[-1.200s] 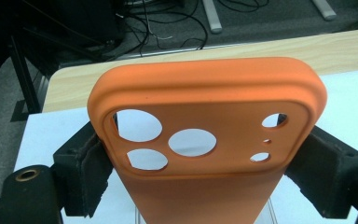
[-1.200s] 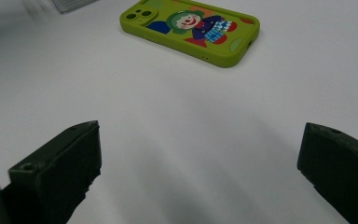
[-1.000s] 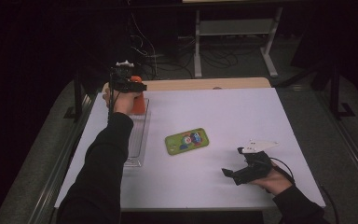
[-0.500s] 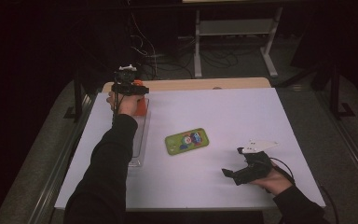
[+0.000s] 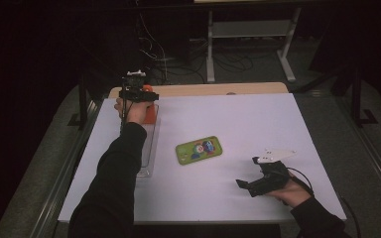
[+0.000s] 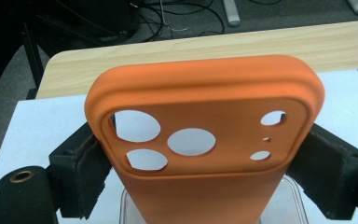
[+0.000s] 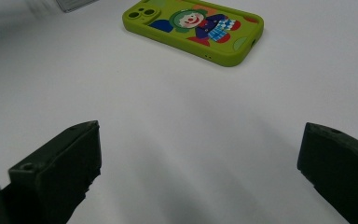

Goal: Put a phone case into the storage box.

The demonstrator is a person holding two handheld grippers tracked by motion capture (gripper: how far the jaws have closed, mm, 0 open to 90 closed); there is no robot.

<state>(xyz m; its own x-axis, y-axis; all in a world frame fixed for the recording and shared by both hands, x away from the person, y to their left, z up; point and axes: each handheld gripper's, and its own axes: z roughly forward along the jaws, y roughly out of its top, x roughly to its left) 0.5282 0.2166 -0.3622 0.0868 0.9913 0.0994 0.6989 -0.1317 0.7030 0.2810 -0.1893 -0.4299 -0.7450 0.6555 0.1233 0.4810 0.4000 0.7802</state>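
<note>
Left gripper view shows your left gripper [image 6: 200, 158] clamped across the sides of the orange phone case [image 6: 200, 107], both pads pressing its edges, its camera cutouts facing you. The case stands upright between the jaws, above the clear tray [image 5: 149, 148] at the far left of the white table [image 5: 258, 124]. Your right gripper [image 7: 200, 154] rests low near the front right with its jaws spread wide and nothing between them; the green cartoon phone case [image 7: 193, 28] lies flat ahead, well apart.

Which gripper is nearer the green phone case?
Right. The right gripper rests just toward the person from the green phone case; the left gripper holds the orange case at the far corner.
</note>
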